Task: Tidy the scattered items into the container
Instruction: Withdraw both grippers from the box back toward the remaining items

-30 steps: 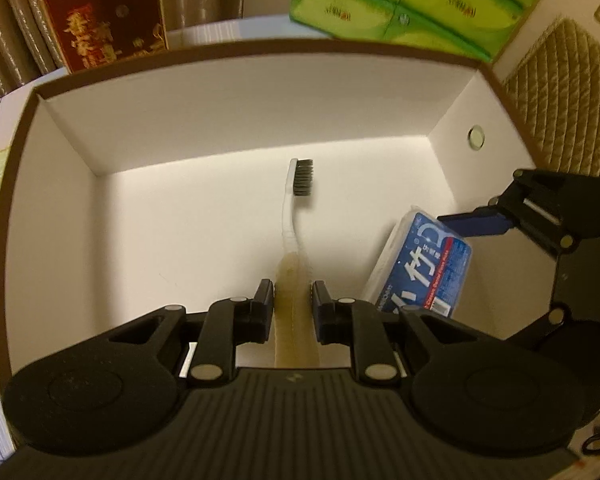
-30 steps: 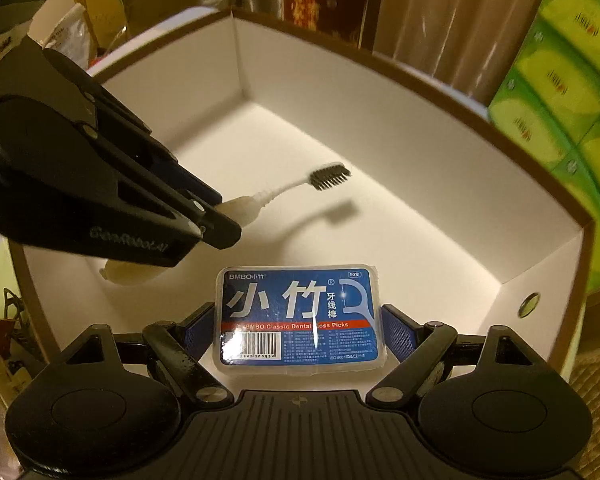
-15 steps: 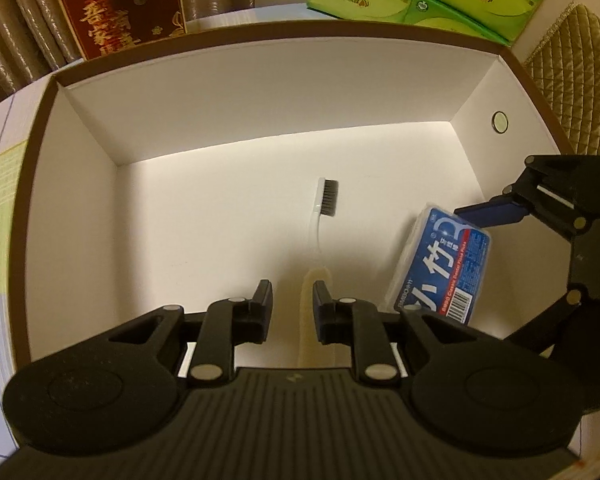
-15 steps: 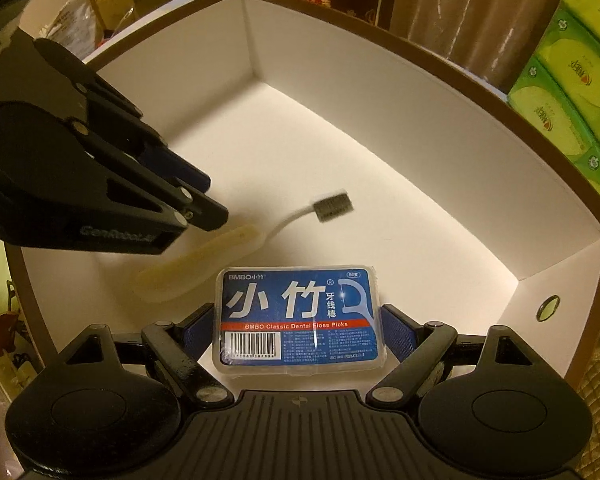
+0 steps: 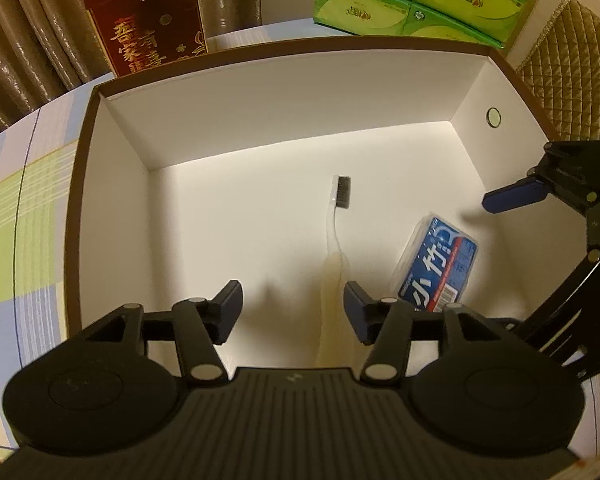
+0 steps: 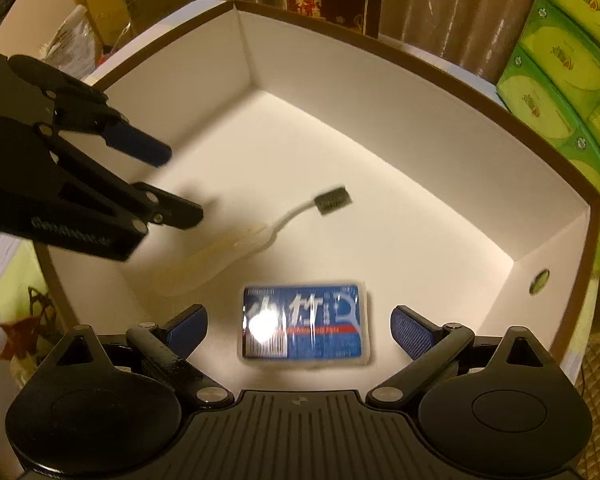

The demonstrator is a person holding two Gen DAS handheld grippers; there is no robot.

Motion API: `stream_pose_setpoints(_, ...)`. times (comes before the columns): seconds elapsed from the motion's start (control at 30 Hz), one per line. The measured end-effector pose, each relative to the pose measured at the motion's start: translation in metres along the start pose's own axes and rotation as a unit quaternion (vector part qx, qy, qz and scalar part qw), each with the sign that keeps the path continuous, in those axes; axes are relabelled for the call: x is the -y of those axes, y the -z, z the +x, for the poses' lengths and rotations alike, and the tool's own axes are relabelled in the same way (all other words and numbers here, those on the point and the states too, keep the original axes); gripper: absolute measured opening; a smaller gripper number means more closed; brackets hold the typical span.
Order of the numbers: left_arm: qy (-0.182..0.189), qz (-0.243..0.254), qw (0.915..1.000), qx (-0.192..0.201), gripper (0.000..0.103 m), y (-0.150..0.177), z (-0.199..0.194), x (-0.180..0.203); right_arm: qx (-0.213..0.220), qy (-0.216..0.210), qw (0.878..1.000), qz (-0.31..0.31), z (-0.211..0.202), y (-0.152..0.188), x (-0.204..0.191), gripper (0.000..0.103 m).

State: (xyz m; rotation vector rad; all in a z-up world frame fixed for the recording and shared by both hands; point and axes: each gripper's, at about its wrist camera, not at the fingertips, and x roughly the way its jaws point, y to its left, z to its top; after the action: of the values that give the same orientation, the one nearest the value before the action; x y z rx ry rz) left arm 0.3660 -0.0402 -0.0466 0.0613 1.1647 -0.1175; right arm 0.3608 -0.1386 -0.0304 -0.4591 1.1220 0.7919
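- Opening just now, left gripper (image 5: 292,300) and right gripper (image 6: 300,326) stand empty, jaws apart.
- Withdrawing carelessly risks snagging toothbrush (image 5: 336,224) at 12 o'clock, or floss box (image 6: 305,323).

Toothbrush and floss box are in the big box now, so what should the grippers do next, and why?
Probably lift both out. The toothbrush and floss box lie on the container floor, and the left gripper and right gripper, jaws just opening, grip nothing.
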Motion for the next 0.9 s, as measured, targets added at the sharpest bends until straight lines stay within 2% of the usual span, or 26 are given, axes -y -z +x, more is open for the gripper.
stream_pose_setpoints(0.4,-0.024,0.016,0.9994,0.018,0.067,0.011,-0.036,0.010,0.027,0.022,0.999,0.021,-0.028,0.009,-0.004,0.096)
stream_pose_setpoints(0.9,-0.026,0.028,0.9974,0.061,0.071,0.040,-0.101,0.019,0.078,0.048,0.994,0.052,-0.079,0.027,-0.027,0.096)
